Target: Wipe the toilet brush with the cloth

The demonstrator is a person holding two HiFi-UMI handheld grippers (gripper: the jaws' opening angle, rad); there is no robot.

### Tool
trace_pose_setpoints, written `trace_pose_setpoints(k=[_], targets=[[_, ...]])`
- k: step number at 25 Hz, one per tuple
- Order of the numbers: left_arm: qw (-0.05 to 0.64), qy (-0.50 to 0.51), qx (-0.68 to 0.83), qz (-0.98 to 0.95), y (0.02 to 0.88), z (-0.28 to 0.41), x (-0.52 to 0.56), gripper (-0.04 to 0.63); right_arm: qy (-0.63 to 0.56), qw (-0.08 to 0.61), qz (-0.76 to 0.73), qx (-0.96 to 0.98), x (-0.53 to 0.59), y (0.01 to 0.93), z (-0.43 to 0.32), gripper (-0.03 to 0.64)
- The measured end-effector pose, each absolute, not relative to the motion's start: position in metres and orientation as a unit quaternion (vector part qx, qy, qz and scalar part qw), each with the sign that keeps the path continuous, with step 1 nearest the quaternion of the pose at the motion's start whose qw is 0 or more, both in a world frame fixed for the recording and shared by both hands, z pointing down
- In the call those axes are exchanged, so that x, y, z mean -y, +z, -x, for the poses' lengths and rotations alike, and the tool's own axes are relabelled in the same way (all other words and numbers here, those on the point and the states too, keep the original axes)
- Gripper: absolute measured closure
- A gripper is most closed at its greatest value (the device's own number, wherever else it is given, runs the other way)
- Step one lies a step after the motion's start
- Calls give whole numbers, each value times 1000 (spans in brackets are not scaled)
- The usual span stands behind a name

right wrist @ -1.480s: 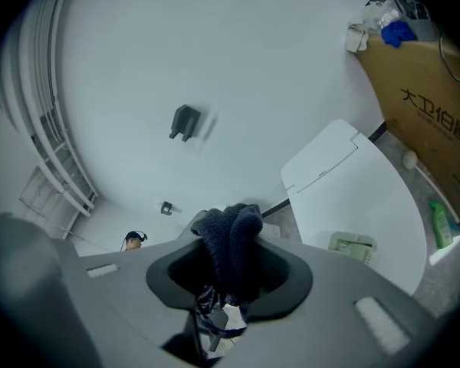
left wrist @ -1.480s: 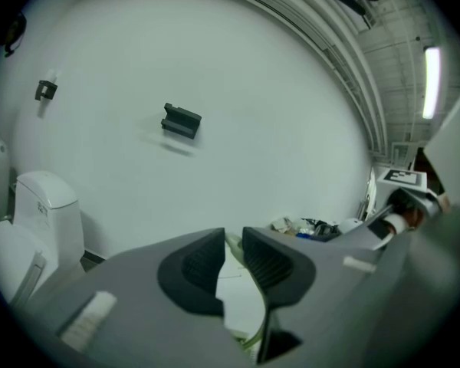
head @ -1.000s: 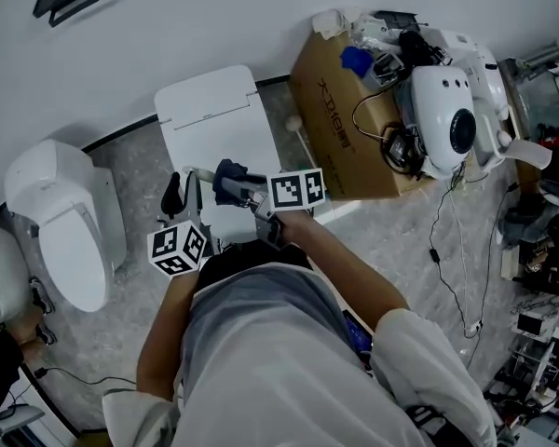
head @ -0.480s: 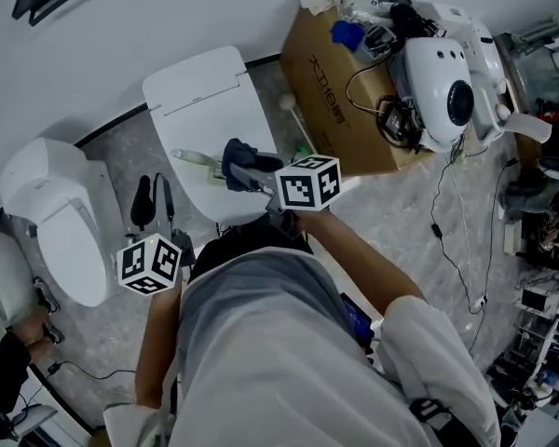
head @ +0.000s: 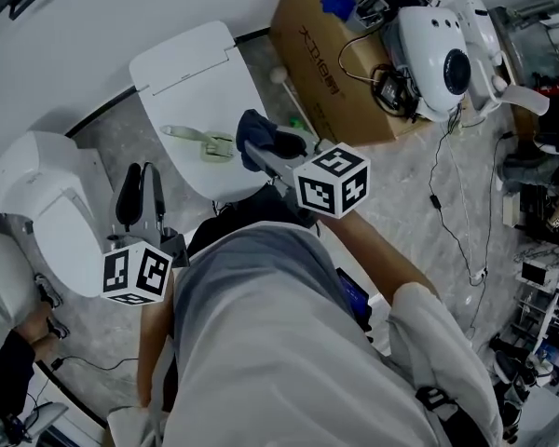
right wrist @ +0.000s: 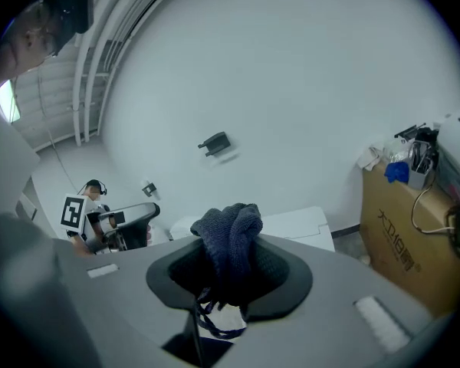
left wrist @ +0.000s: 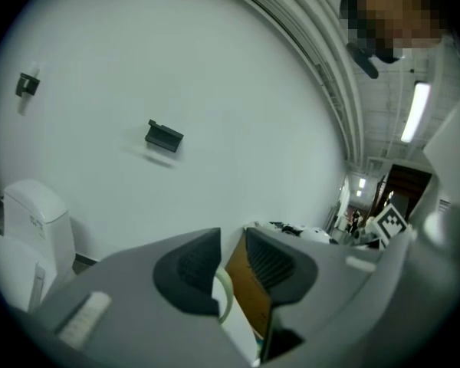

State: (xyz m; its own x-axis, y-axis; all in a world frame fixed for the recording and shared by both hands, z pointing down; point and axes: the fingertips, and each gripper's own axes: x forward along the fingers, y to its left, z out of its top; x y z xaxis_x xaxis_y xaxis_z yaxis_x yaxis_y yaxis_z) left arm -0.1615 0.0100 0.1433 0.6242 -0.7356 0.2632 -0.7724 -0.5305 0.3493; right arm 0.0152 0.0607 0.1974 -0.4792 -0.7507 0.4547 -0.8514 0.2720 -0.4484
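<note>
So the right tongs (right wrist: 228, 278) are clamped on a dark blue cloth (right wrist: 231, 232), which is bunched up and sticks out past the tips. In the head view the cloth (head: 261, 138) sits over the near edge of the white closed toilet lid (head: 186, 73), with the right tongs (head: 265, 158) right behind it.

The toilet brush (head: 197, 142) isn't in either set of tongs. It's lying flat on that lid, pale green, just left of the cloth. Can't tell if they touch.

The left tongs (left wrist: 231, 261) are spread a little with nothing gripped. In the head view the left tongs (head: 138, 192) are off to the left of the lid, between it and a second toilet (head: 47, 203). A cardboard box (head: 331, 63) stands to the right of the lid.
</note>
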Motion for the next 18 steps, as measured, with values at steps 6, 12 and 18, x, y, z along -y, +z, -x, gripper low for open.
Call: trace_pose_setpoints(k=[6,12,18], targets=[[172,53,420,-889,118,152,-23,595,280,100,-525,797,-75,179,-20,506],[155,49,426,-890,97,163,-16,595,228,117,-545,798,-81,150,-17,506],[153,44,433,-888,90,172,-26,595,200,117,-560,795,-85,125,-14,509]])
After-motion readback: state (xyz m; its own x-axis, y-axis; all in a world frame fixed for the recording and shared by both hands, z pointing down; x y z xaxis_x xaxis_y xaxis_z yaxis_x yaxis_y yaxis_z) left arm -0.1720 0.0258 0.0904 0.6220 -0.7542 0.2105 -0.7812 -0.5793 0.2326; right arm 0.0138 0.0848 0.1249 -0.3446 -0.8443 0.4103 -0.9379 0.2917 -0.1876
